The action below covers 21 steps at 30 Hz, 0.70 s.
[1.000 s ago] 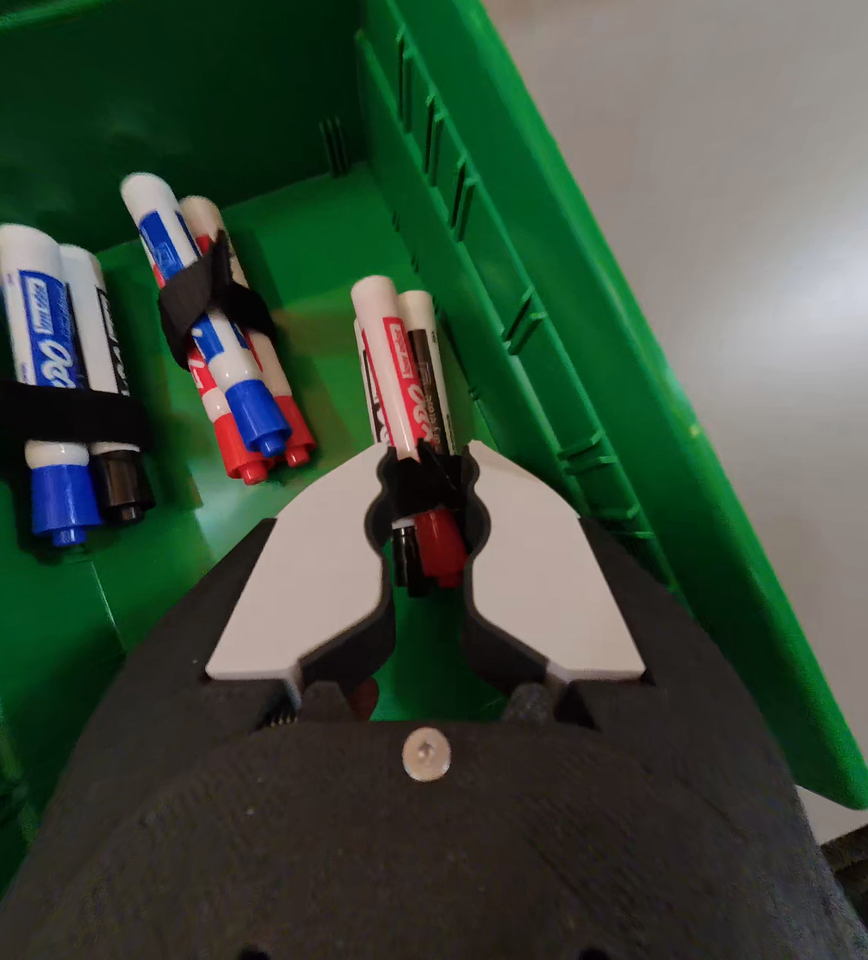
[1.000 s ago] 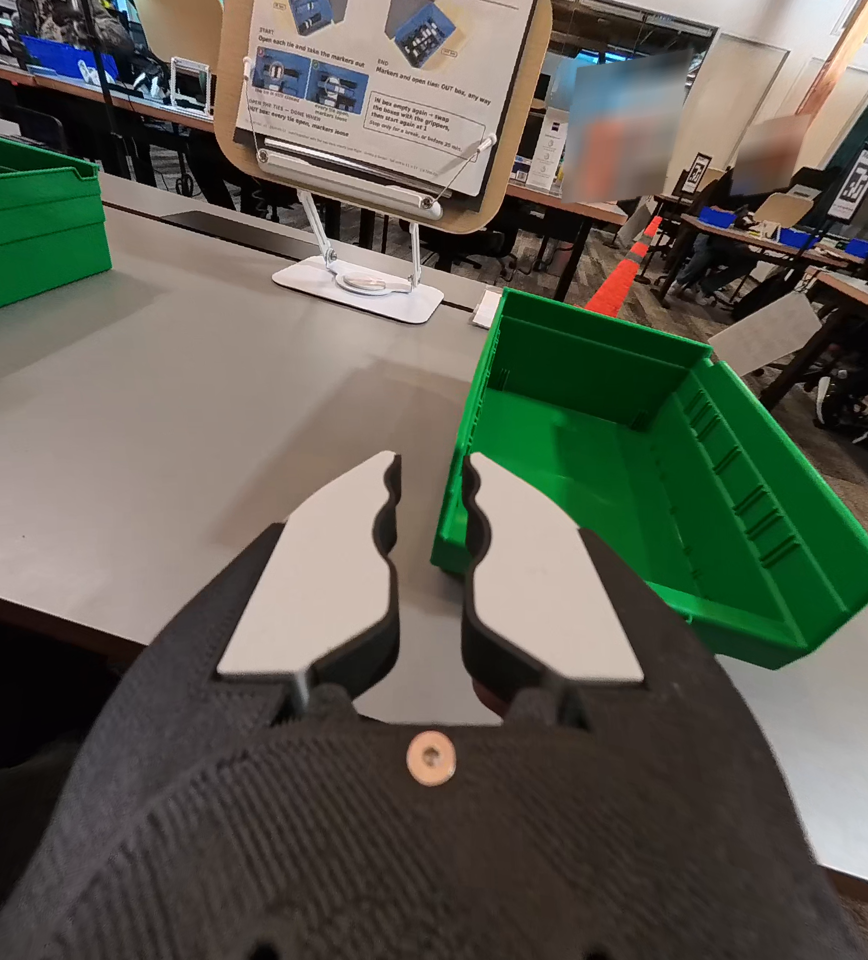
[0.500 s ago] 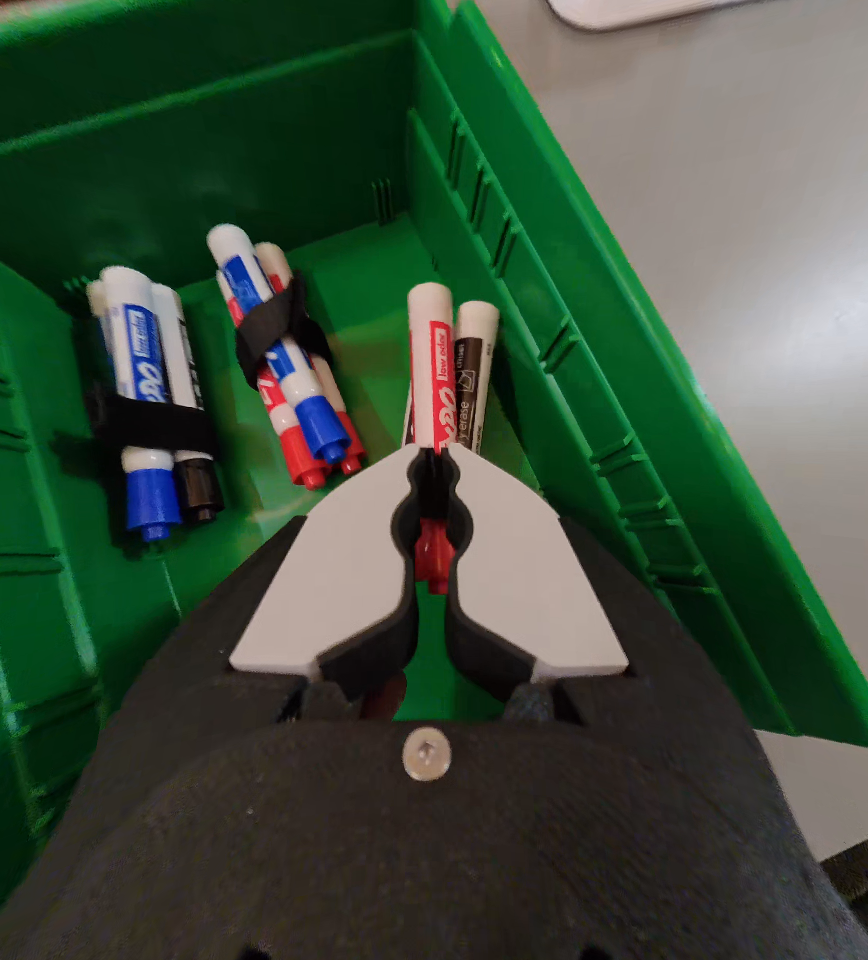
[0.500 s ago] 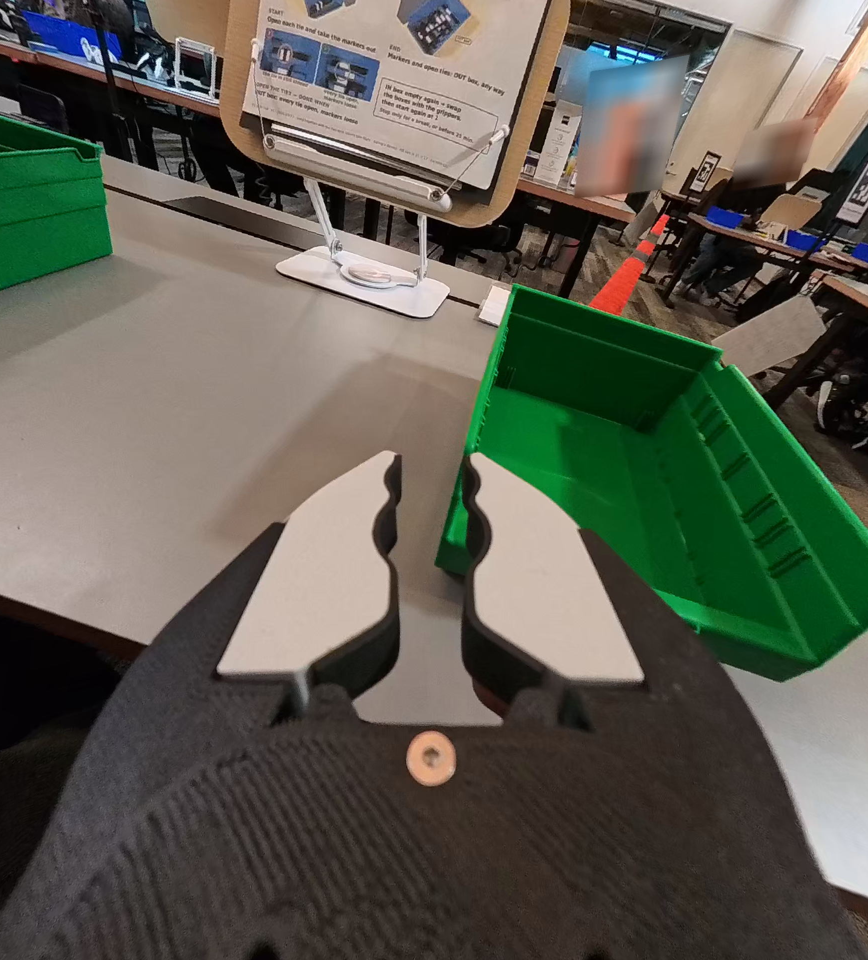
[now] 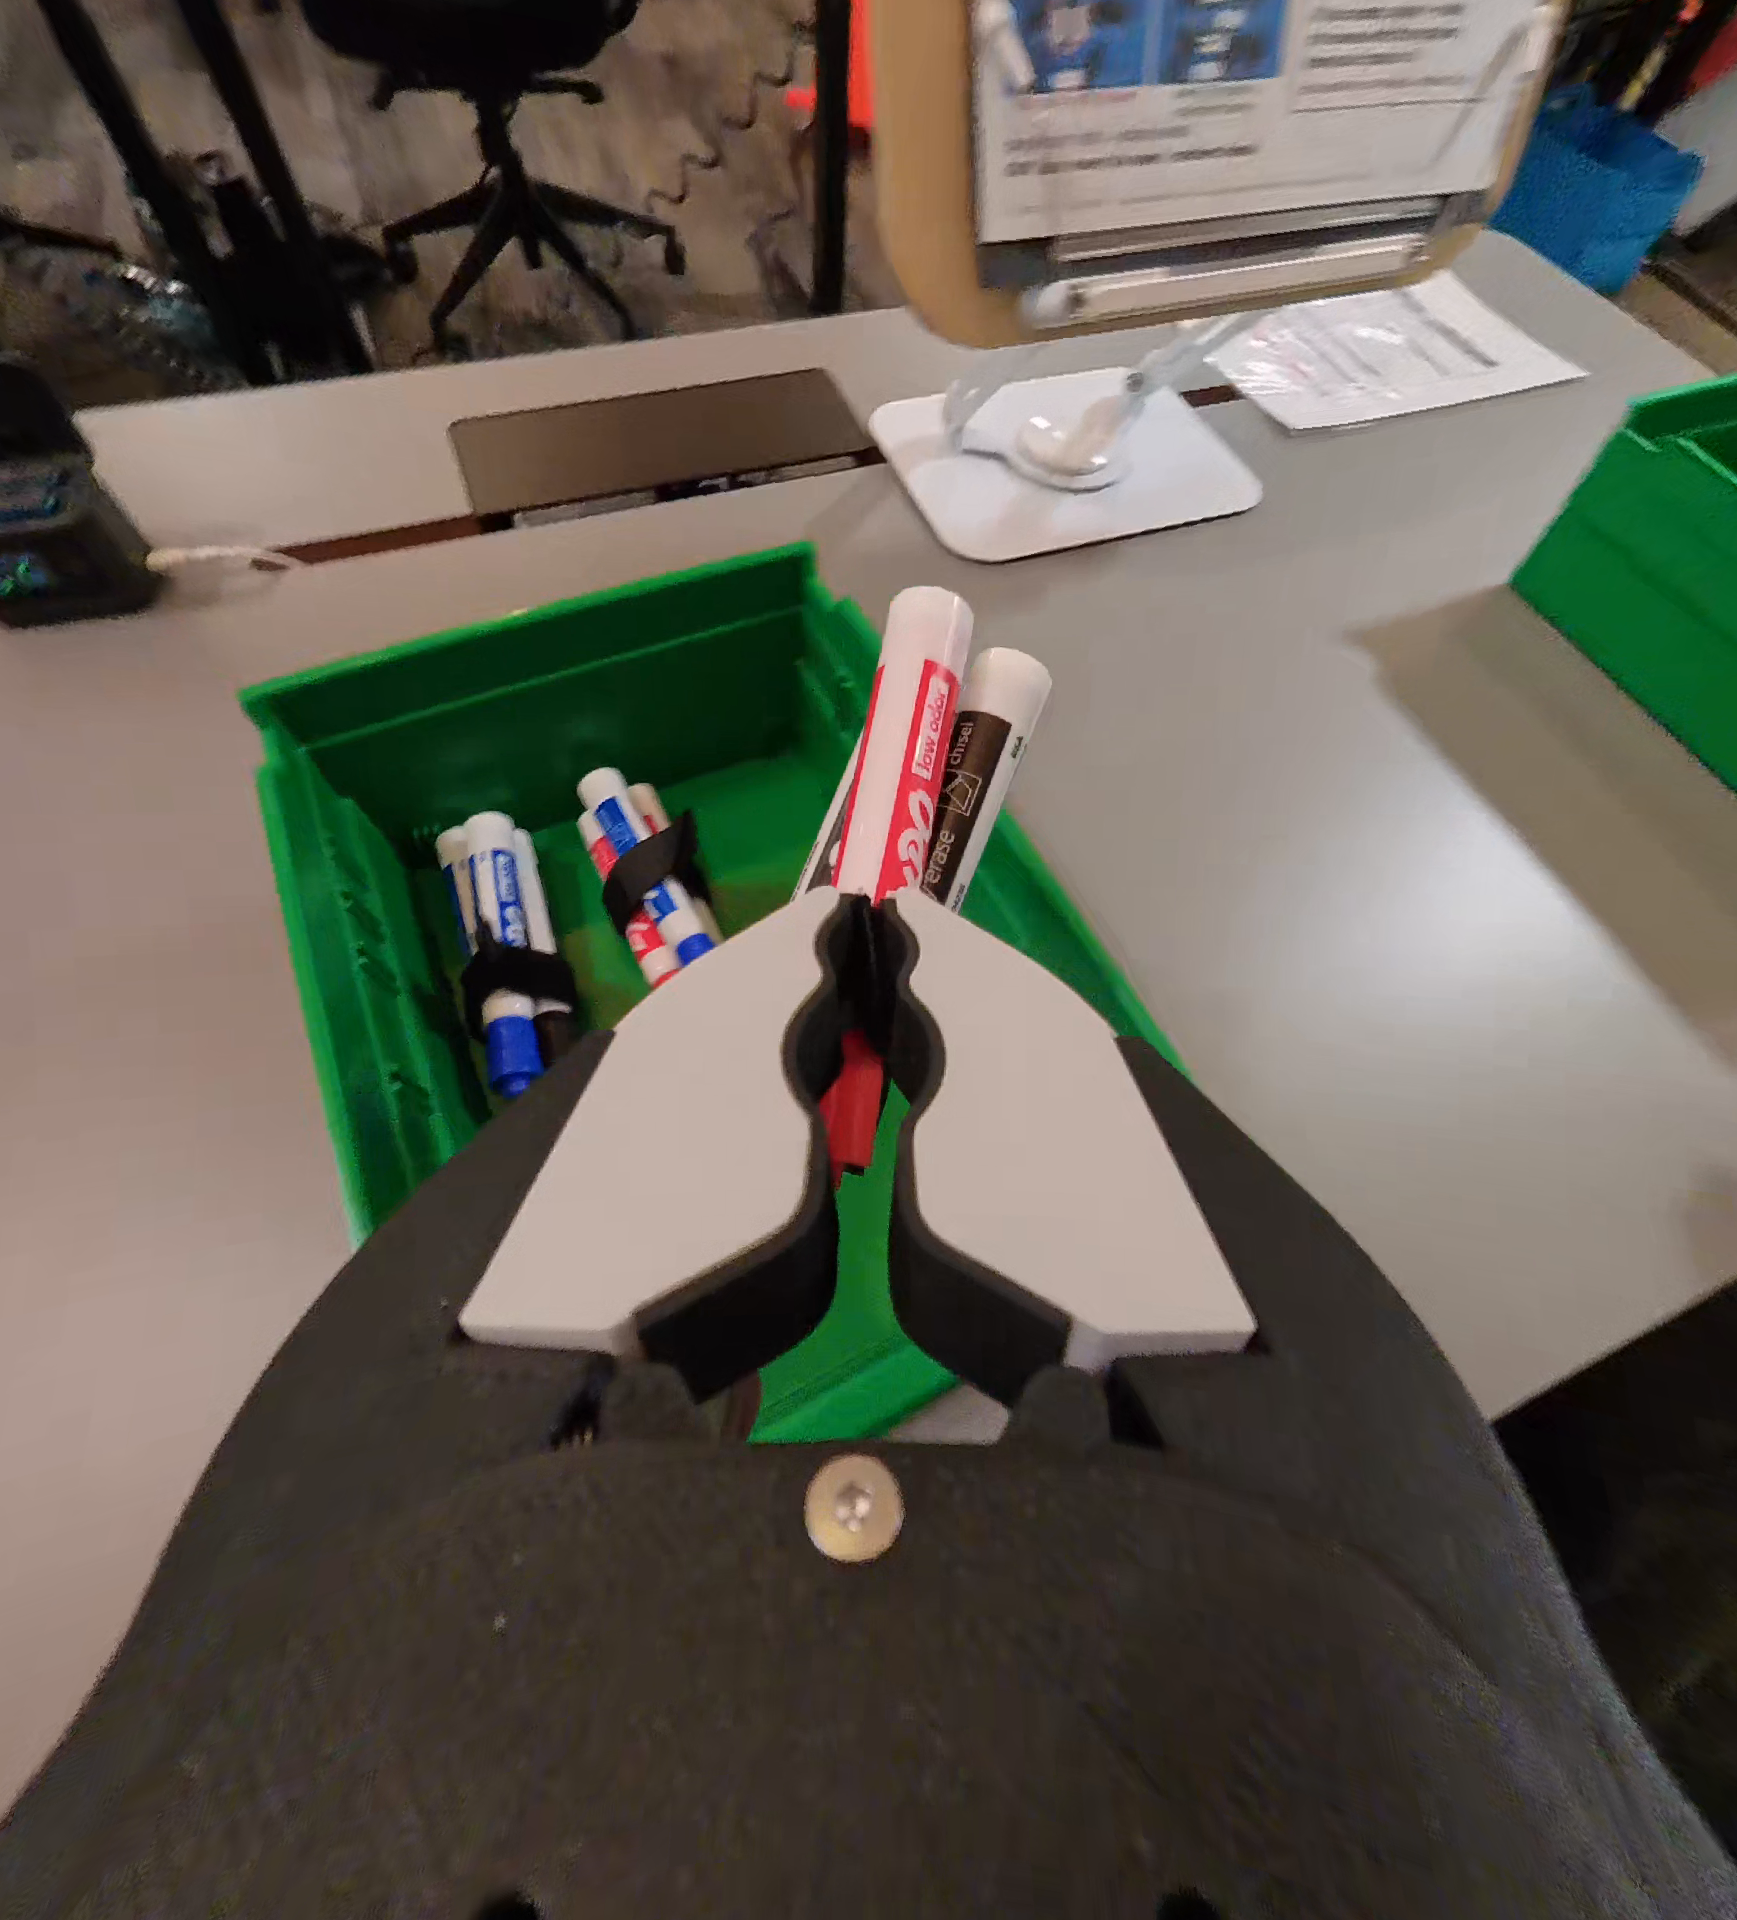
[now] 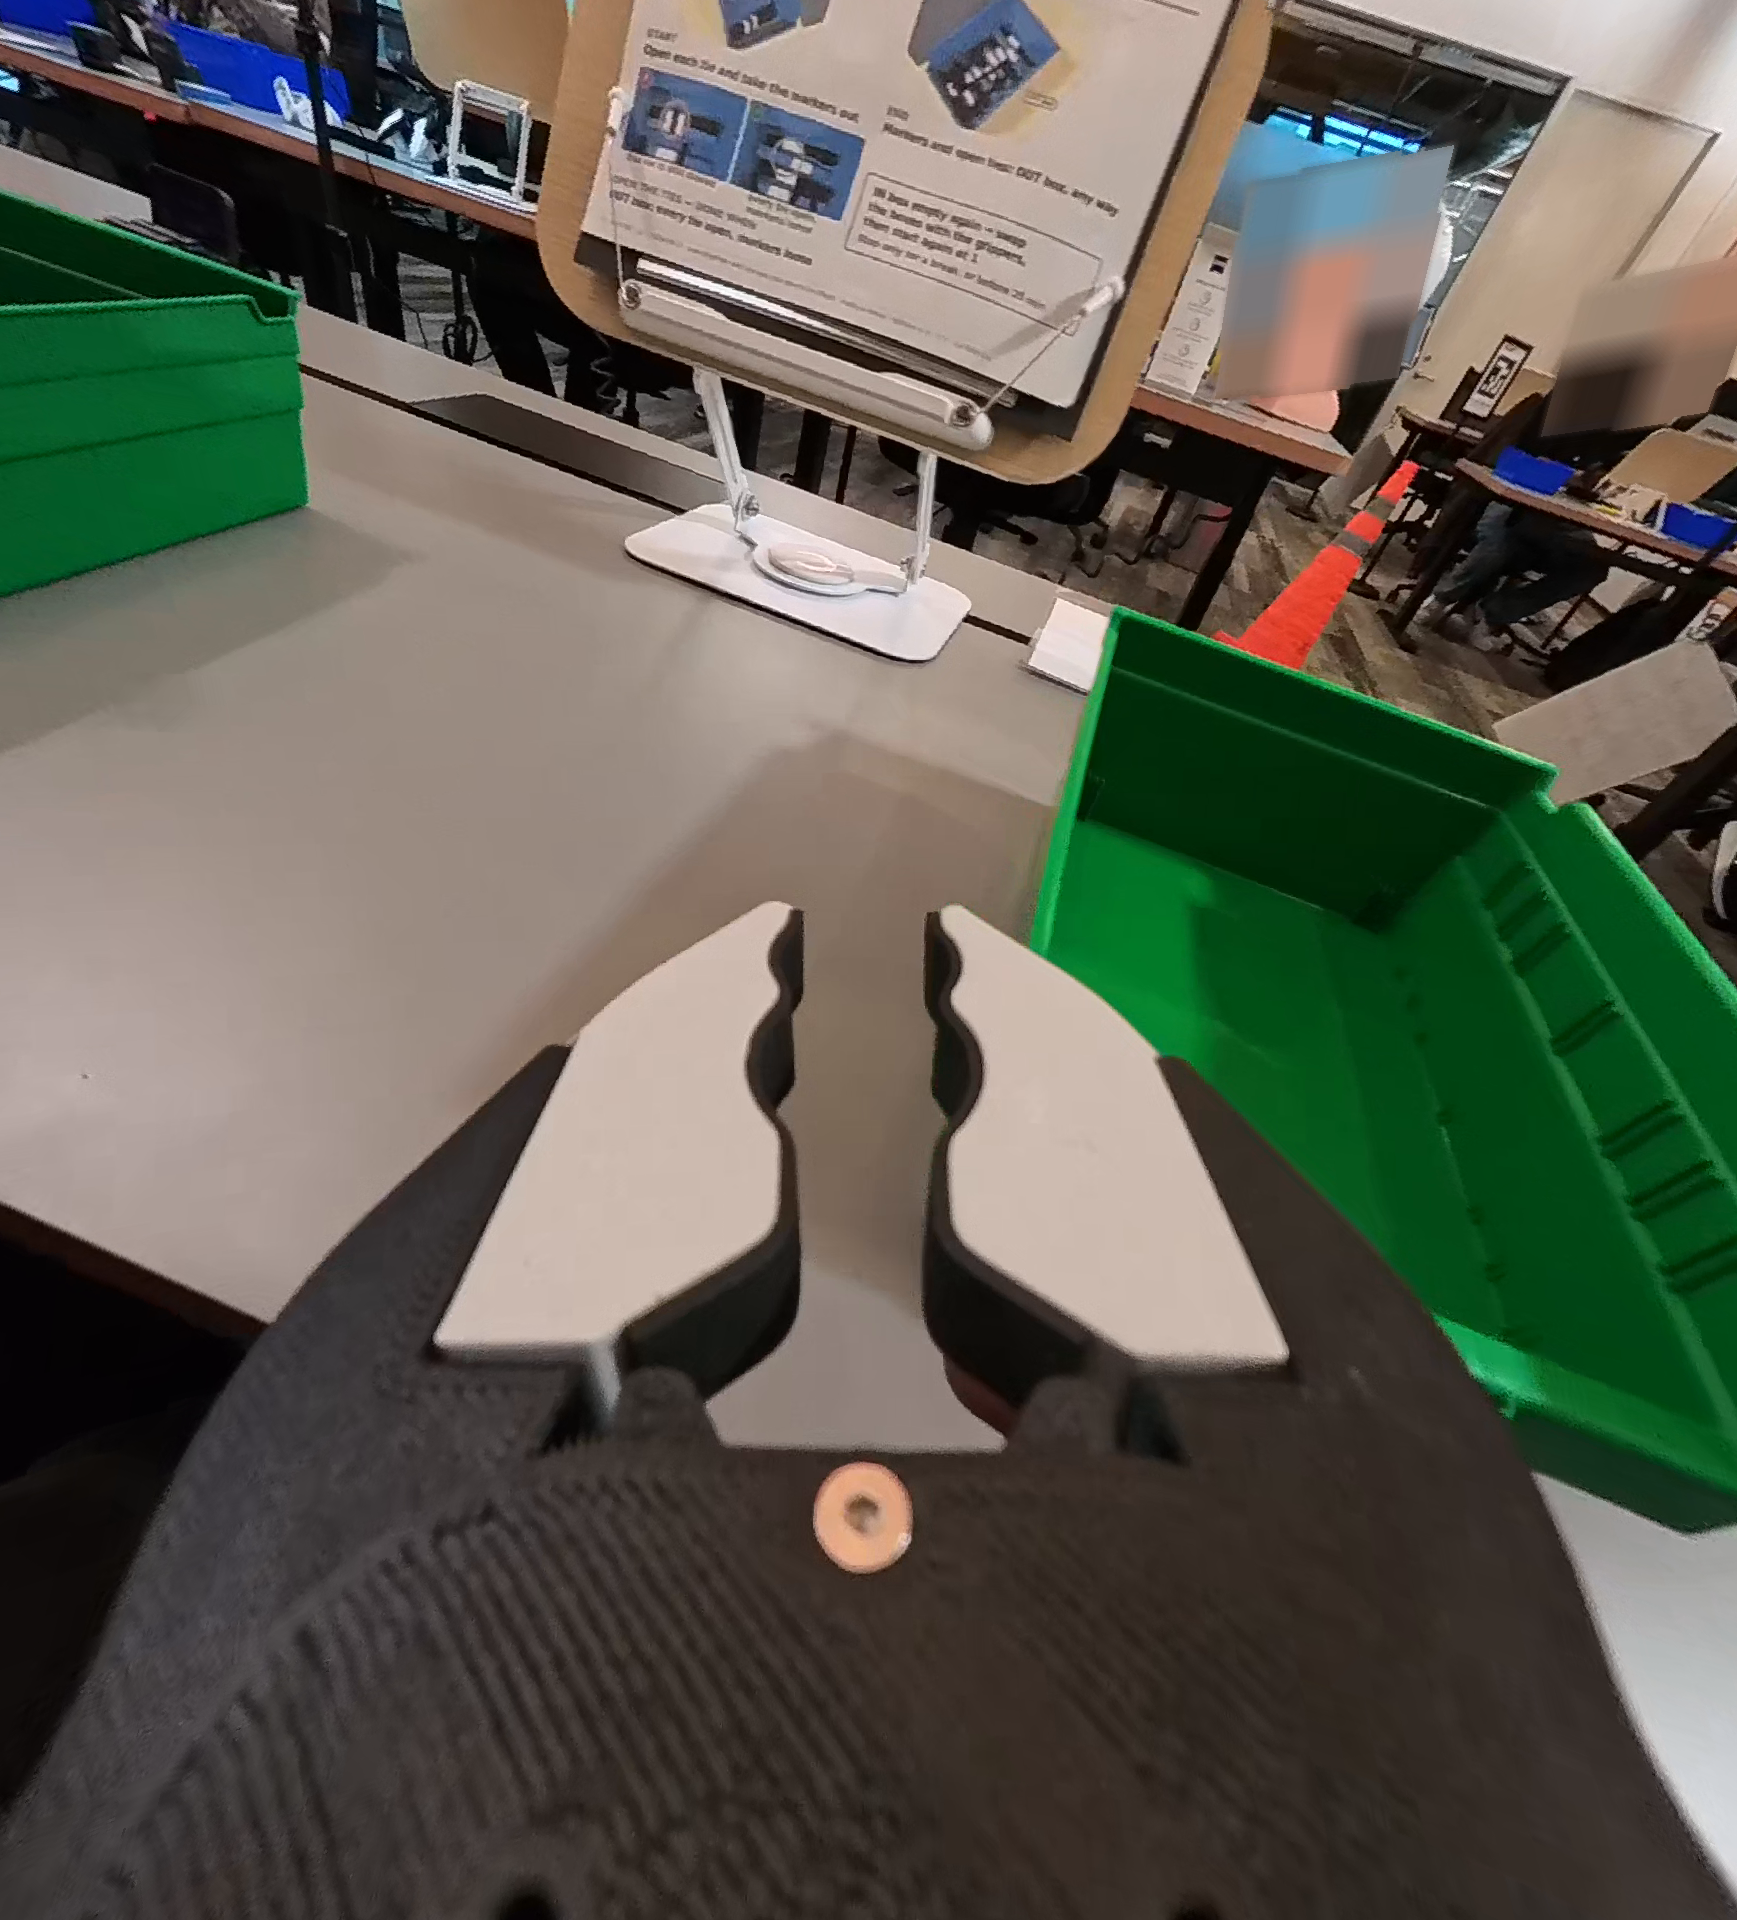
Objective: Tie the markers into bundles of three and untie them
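Left gripper (image 5: 859,925): fingers pinching the marker bundle (image 5: 921,774) at its black strap, likely the surest hold on all pens at once; bundle raised above the near green bin (image 5: 344,935).
In bin: two more strapped marker bundles (image 5: 573,925) lying on its floor.
Right gripper (image 6: 864,930): fingers spread, holding nothing, over the bare worktop (image 6: 324,831).
Empty green bin (image 6: 1363,987): just right of the right gripper.
Far: clipboard stand (image 6: 822,312).
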Each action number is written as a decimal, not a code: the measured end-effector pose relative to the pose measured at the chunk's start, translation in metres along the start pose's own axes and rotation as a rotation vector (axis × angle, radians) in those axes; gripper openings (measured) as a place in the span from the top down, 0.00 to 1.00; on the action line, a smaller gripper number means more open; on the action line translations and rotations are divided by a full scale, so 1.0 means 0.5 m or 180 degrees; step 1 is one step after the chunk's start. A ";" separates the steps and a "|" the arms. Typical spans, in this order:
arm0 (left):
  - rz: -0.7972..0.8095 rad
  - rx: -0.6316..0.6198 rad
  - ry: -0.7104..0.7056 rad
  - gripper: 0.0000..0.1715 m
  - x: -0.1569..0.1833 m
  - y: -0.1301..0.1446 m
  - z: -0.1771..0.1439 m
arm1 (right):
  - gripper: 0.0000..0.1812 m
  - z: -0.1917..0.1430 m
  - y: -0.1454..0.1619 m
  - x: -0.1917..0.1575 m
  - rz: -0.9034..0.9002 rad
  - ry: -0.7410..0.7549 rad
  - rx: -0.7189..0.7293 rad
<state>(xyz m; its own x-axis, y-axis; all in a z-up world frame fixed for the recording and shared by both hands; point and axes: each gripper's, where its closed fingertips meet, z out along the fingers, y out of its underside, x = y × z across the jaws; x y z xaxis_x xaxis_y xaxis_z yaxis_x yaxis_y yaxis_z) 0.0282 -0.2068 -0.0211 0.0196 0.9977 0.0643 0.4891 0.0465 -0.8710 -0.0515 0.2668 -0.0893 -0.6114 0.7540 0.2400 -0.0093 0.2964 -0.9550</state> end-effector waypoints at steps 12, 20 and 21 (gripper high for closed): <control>0.0806 -0.0172 0.1163 0.97 0.380 0.028 0.039 | 0.87 0.025 -0.019 -0.041 -0.0124 -0.0237 0.0087; 0.0882 -0.0543 0.1640 0.97 0.524 0.204 0.172 | 0.92 0.013 -0.016 -0.141 -0.0160 -0.1098 0.0018; 0.0925 -0.0589 0.1710 0.97 0.532 0.218 0.174 | 0.92 0.010 -0.013 -0.161 -0.0151 -0.1269 -0.0012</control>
<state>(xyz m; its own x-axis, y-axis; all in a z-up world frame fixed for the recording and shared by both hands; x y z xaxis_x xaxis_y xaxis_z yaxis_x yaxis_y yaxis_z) 0.0109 0.0679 -0.1412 0.5852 0.8027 0.1152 0.5397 -0.2795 -0.7941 -0.0060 0.2013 -0.1032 -0.8694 0.4532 0.1967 -0.0424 0.3282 -0.9437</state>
